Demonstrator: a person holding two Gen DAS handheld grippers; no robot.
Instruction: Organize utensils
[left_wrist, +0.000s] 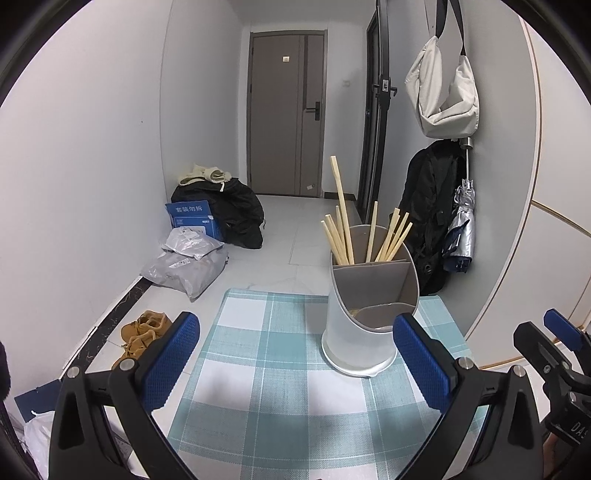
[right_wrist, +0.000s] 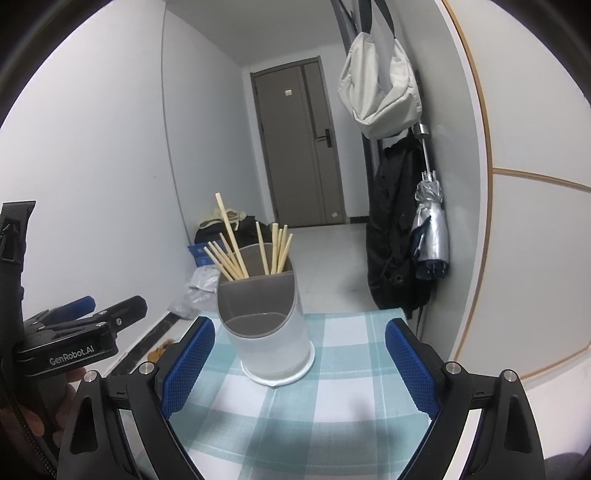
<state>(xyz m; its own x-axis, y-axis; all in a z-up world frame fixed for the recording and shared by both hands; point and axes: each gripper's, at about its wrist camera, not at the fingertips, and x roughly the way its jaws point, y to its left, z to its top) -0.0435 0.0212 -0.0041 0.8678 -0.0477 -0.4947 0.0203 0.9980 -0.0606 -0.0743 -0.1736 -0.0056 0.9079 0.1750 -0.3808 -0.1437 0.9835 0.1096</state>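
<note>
Chopsticks (right_wrist: 236, 254) are all sitting in the utensil holder (right_wrist: 266, 328), both the left hand-held gripper (left_wrist: 295, 365) and the right hand-held gripper (right_wrist: 299, 365) are hovering wide open and empty, so the sorting is looking finished and only a retreat seems needed.

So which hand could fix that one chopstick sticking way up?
Probably the right. From the right gripper, the utensil holder sits almost straight ahead between its open fingers. From the left gripper, it stands off toward one finger. The tall chopstick looks reachable.

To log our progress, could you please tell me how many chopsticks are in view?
9 chopsticks, all standing in the rear compartment of the utensil holder: four leaning left, one near the middle, four leaning right. Overlap may hide others.
</note>
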